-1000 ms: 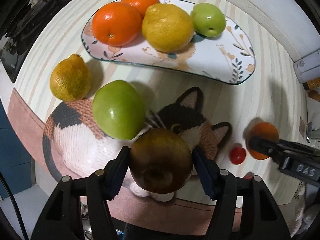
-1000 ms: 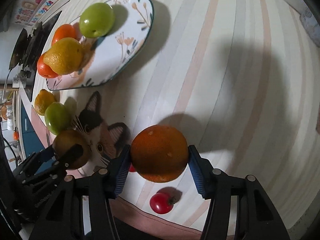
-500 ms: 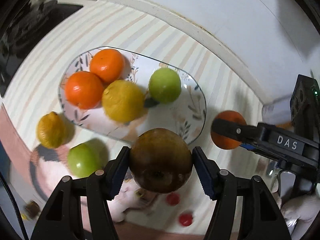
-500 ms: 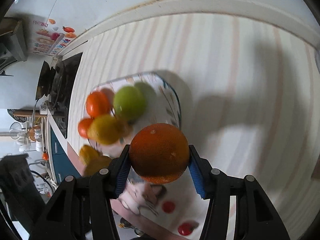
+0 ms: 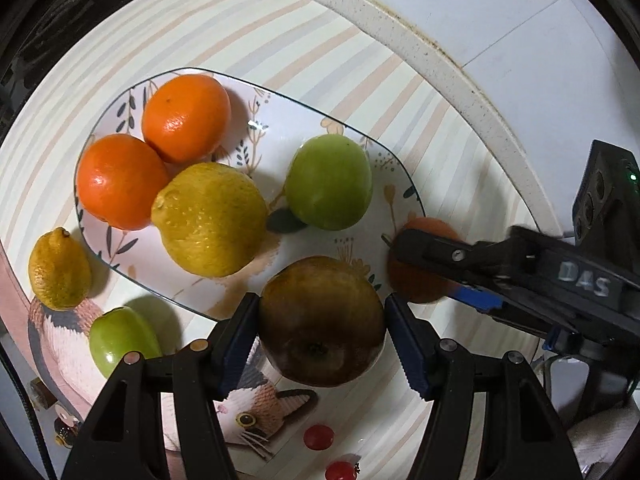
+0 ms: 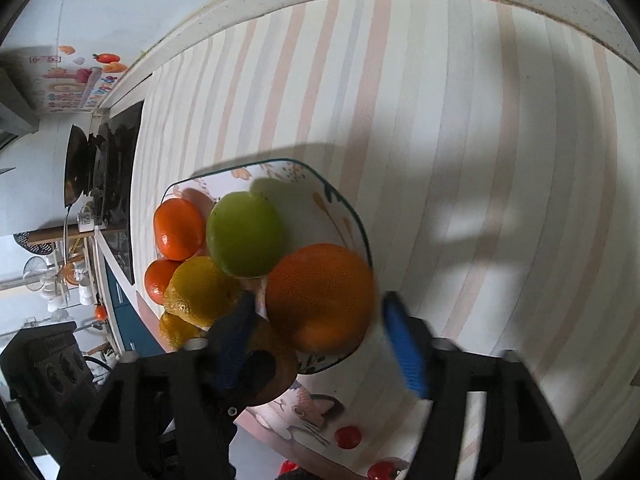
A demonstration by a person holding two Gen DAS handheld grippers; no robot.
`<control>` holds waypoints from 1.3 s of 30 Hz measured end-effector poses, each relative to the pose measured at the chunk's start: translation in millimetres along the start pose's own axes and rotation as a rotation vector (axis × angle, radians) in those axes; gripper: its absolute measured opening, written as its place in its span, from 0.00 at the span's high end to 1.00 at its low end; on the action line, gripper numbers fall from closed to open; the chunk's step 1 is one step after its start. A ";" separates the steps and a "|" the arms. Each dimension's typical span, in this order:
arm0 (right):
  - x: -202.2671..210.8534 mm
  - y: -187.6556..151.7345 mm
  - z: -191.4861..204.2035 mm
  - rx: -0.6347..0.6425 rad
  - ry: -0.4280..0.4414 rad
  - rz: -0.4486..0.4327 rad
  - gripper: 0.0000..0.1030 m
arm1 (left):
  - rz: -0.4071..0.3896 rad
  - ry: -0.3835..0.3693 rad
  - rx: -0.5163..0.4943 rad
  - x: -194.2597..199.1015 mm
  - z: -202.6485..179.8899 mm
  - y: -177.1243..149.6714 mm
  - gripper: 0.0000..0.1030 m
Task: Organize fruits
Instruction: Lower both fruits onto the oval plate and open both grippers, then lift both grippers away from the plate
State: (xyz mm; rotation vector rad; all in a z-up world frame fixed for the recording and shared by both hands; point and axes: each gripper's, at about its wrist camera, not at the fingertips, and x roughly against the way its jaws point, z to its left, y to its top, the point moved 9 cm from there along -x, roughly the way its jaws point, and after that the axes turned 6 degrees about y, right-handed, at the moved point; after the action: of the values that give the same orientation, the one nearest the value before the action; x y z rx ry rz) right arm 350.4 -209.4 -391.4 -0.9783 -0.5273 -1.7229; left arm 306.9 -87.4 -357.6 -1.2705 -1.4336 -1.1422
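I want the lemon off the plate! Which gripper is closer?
Left. Left gripper holds a brown fruit near the lemon; right gripper, jaws just opening around the orange, is past the plate.

We see a glossy glazed plate (image 5: 256, 128) with a painted leaf pattern and a thin dark rim. On it, two oranges (image 5: 186, 118) shine smooth and waxy, the big lemon (image 5: 210, 220) looks matt and pebbled, and the green fruit (image 5: 329, 182) is smooth with a soft sheen. The brown fruit (image 5: 322, 320) we see has a dull, mottled skin. The orange (image 6: 320, 296) shows a finely dimpled peel. The striped table covering (image 5: 280, 32) looks smooth and matt. Our gripper fingers (image 5: 236, 344) seem matt black plastic with ribbed blue pads and small metal pins.
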 end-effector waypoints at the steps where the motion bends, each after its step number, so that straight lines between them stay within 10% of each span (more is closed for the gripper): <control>1: 2.0 0.2 -0.1 0.001 -0.002 -0.004 0.21 | 0.000 0.012 -0.002 -2.8 0.1 1.0 0.40; 5: 11.3 -2.1 -0.3 0.017 -0.023 -0.011 0.18 | -0.034 0.009 -0.010 1.1 -1.1 2.1 0.16; 24: 52.1 -62.7 15.3 0.254 -0.310 -0.170 0.12 | -0.215 0.320 -0.084 63.1 88.7 6.0 0.16; 39: 117.1 -147.2 61.0 0.389 -0.369 -0.284 0.12 | -0.339 0.297 -0.140 143.7 86.2 -42.8 0.16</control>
State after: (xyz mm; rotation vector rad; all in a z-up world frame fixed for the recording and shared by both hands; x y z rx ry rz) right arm 221.0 -176.9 -245.4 -0.9702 -1.2424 -1.5993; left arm 248.3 21.5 -236.8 -0.9188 -1.3929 -1.6098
